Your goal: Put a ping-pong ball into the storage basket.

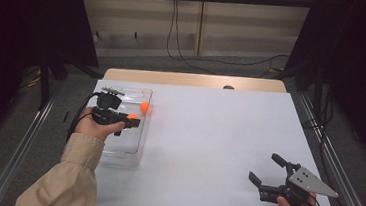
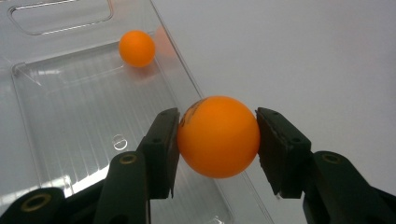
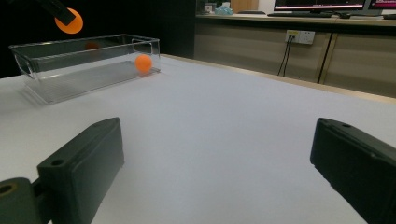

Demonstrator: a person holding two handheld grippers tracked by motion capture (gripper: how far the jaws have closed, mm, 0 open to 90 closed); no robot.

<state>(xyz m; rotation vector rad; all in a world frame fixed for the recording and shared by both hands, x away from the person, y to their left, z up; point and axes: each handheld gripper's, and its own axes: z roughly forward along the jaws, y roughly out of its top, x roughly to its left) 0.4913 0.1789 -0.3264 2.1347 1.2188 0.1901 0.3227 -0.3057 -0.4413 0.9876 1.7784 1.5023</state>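
An orange ball (image 2: 218,136) sits clamped between the two black pads of the left gripper (image 1: 130,120), which presses it from both sides; a dark mark shows on its upper left. In the high view the held ball (image 1: 133,116) hangs above the right-hand part of a clear bin (image 1: 122,154) standing at the left edge of the white table (image 1: 208,135). In the left gripper view the bin's right wall runs under the ball. A second ball (image 2: 137,48) lies on the ribbed floor of the bin, at its far right corner, well apart from the held one. The right gripper (image 1: 263,169) rests low over the near right of the table, its jaws spread wide with nothing between them, well apart from the bin.
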